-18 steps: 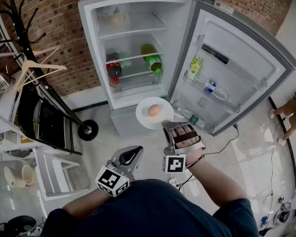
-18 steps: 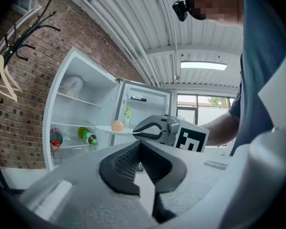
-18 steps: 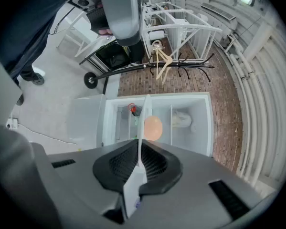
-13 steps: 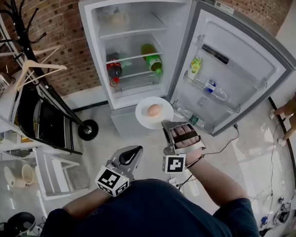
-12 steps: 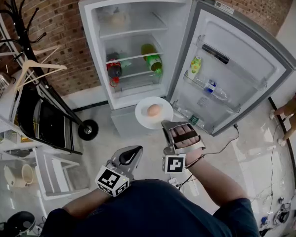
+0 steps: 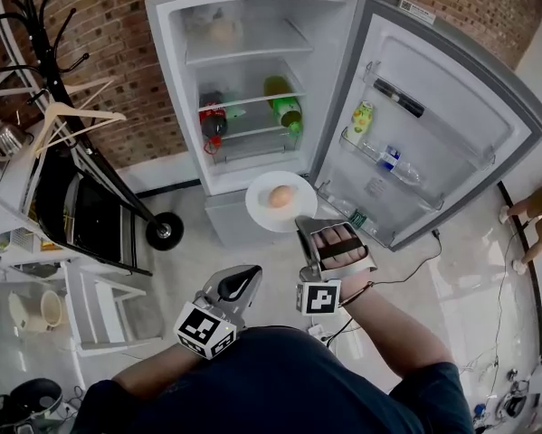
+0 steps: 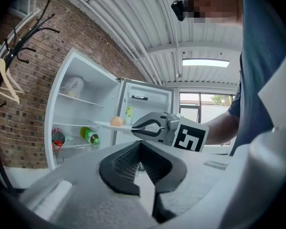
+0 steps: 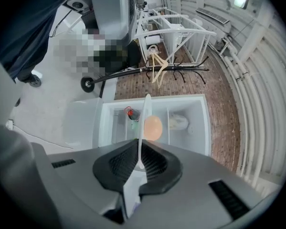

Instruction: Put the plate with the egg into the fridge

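Plate (image 6: 261,212) carrying 1 egg (image 6: 280,196) hangs in the air before the open fridge (image 6: 252,0), outside its shelves, its near rim pinched by the right tongs (image 6: 299,226). Left tongs (image 6: 245,277) sit pressed together on nothing, close to the person's body.

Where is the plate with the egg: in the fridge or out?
Out. The right gripper holds the plate, egg on it, by its rim in front of the open fridge.

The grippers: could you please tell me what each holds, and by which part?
Right gripper pinches the plate by its near rim, egg on it; left gripper holds nothing.
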Available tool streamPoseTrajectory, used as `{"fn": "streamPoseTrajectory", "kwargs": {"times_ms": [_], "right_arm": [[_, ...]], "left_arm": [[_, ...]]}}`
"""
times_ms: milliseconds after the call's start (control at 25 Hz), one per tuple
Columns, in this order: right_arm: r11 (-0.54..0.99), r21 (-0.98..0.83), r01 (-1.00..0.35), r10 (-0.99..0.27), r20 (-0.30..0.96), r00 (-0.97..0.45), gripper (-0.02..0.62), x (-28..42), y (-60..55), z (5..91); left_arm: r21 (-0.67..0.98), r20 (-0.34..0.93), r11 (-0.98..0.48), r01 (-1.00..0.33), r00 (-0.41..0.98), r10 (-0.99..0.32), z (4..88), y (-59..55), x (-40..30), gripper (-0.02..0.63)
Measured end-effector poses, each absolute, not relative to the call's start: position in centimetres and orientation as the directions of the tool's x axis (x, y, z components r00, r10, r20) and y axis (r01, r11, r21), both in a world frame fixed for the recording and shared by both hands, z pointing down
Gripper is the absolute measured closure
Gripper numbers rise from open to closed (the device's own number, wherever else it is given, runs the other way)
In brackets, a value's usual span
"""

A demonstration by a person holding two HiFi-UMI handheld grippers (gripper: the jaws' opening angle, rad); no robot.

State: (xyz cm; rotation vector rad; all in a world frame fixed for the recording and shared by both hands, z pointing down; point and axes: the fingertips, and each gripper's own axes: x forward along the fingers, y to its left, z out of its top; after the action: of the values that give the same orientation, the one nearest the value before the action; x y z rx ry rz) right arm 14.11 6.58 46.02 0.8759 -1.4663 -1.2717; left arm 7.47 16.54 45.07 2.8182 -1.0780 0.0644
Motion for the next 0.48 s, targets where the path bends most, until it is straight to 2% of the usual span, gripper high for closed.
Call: {"fn": "streamPoseTrajectory", "kwargs": {"times_ms": [480], "right_arm": [[0.219,0.972,0.084,-0.918,0.234,-0.319,0.574,12.0,1.8,48.3]], "left_arm": [[0.122,0.093,-0.675,-0.728,0.685,-0.723,47.5,13.0,5.9,0.601]]}}
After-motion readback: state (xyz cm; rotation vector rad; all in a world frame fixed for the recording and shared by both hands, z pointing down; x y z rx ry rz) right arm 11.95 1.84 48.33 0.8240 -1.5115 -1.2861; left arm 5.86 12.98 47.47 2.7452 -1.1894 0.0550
